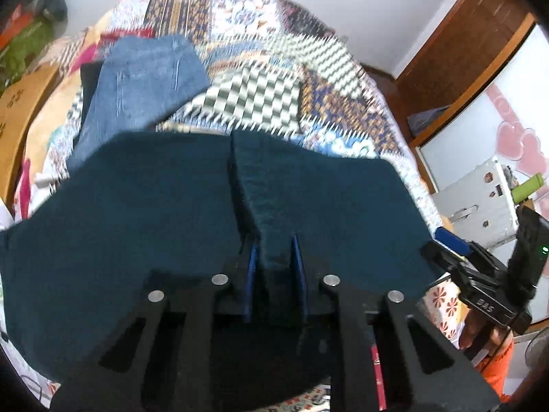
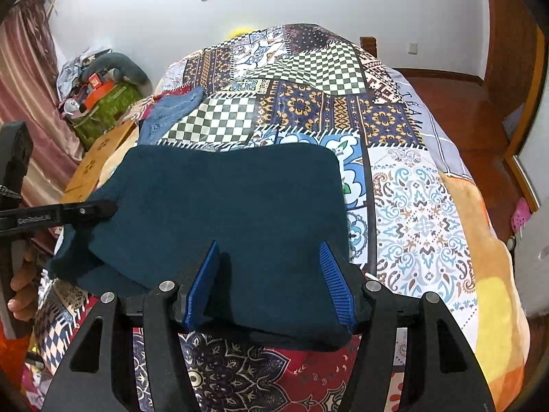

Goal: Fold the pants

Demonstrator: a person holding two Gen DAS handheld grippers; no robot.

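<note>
Dark teal knit pants (image 2: pixel 223 213), folded, lie crosswise at the patchwork-quilted bed's (image 2: pixel 422 206) near edge. Left gripper (image 1: pixel 274 257) pinches a raised fold; right gripper (image 2: pixel 269 274) stands half-wide over them, pads clear.

"DAS" on right gripper (image 1: pixel 446 257) body

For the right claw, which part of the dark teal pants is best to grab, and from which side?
Probably the near edge of the dark teal pants, approached from the near side of the patchwork bedspread. That edge already lies between the open right claw; the left claw is pinching a raised ridge on the other side.
</note>
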